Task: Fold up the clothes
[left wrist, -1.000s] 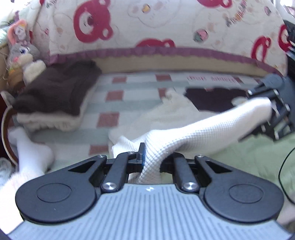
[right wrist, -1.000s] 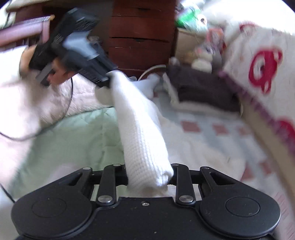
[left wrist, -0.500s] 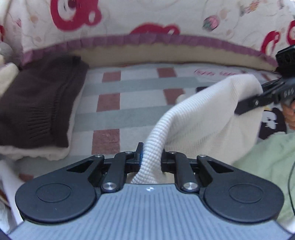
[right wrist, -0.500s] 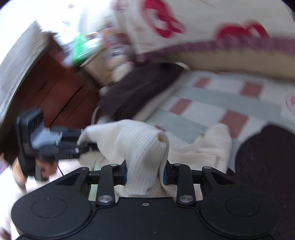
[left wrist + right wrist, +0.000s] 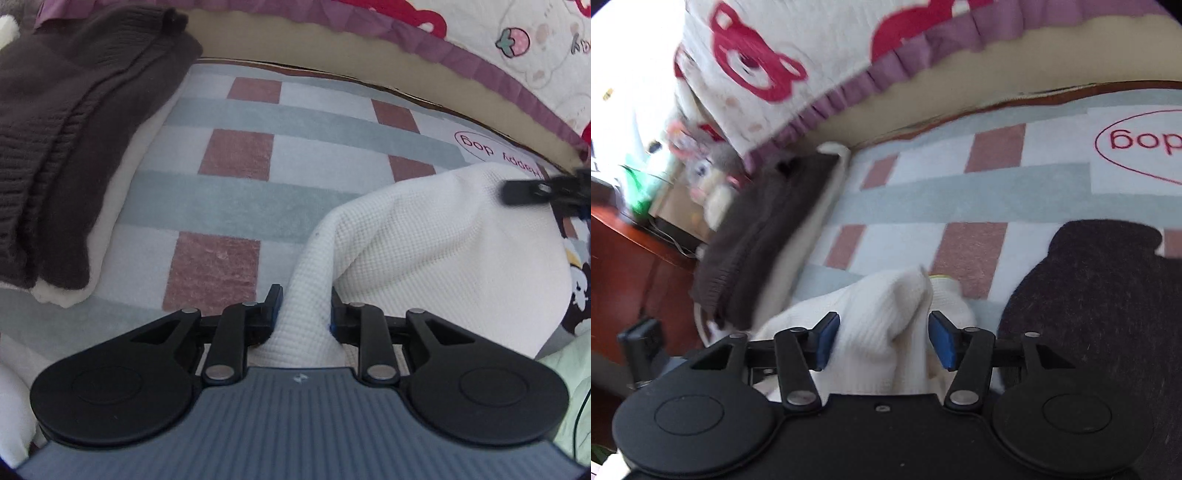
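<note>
Now a white garment (image 5: 424, 236) is pinched tight by the left gripper (image 5: 304, 310) over the checked blanket (image 5: 236, 155); the right gripper (image 5: 884, 338) is parted, with cloth lying loose between its pads.

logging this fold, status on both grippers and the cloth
Left gripper shut on white waffle-knit garment. Right gripper jaws apart, same cloth between them, grip unclear. Folded dark brown knit sweater lies left on the checked blanket, clear of the fold.

Checked bed blanket (image 5: 236, 155) carries brown sweater (image 5: 62, 122), white garment (image 5: 424, 236).
</note>
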`<state>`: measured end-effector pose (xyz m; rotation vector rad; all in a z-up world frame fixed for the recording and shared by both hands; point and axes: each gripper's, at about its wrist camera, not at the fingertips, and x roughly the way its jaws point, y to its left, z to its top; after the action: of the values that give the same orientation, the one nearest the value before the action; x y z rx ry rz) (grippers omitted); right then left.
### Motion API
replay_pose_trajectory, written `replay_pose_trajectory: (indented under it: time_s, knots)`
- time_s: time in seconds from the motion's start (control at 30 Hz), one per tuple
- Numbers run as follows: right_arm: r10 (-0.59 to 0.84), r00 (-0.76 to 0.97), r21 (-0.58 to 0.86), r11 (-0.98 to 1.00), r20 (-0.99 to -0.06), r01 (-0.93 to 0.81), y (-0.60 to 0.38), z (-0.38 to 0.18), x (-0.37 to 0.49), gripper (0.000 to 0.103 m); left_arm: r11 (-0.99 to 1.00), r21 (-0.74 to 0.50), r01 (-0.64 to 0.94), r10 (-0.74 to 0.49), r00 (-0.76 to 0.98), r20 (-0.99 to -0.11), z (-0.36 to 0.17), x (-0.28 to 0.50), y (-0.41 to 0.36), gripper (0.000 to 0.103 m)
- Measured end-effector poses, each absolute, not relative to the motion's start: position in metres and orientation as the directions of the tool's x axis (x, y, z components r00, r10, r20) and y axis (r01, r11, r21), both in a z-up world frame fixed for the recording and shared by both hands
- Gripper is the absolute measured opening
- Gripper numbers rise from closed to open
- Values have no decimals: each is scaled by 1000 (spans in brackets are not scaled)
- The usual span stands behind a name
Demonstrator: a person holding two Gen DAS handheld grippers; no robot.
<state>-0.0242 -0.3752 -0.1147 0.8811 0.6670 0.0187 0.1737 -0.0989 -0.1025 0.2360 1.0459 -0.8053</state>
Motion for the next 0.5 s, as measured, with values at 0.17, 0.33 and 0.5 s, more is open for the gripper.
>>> replay_pose_trajectory:
  time_s: [0.17, 0.33, 0.5]
  knots:
    - [317, 830, 718, 682, -459, 137, -343, -117, -67, 73, 742, -182, 646, -458, 289, -841, -105, 177, -92, 22]
    - [320, 767, 578, 812, -555, 80, -315, -138, -58, 52, 761, -191, 620, -457, 303, -836, -108, 179, -86, 21]
    - [395, 674, 645, 747, -625, 160, -333, -135, -51, 34, 781, -197, 592, -454, 321, -831, -111, 180, -80, 25]
